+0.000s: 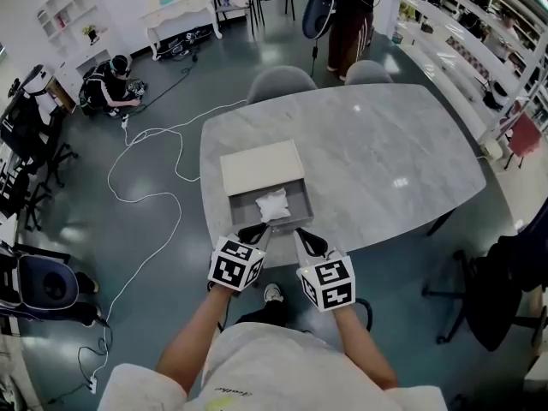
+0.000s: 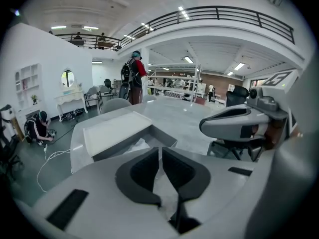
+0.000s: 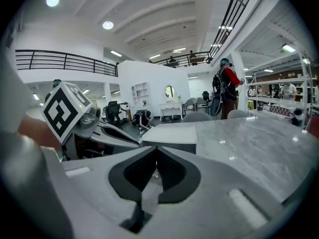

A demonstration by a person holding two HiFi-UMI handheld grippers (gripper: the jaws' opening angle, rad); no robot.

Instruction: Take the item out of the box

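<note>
An oblong box lies near the front edge of the marble table (image 1: 385, 161). Its cream sleeve (image 1: 261, 167) covers the far half, and the grey tray (image 1: 295, 202) is slid out toward me. Inside the tray is a white crumpled item (image 1: 272, 204), also in the left gripper view as the white item (image 2: 137, 145). My left gripper (image 1: 254, 232) is shut just short of the tray's near end, empty. Beside it my right gripper (image 1: 310, 242) is shut too, holding nothing. In the right gripper view the sleeve (image 3: 174, 133) lies ahead of the shut gripper (image 3: 156, 151). The left gripper (image 2: 160, 151) points at the tray.
Two grey chairs (image 1: 281, 81) stand at the table's far side. A person (image 1: 347, 15) stands beyond them and another crouches on the floor (image 1: 110, 84) at the left. White cable (image 1: 150, 197) trails across the floor. Shelves (image 1: 479, 32) line the right wall.
</note>
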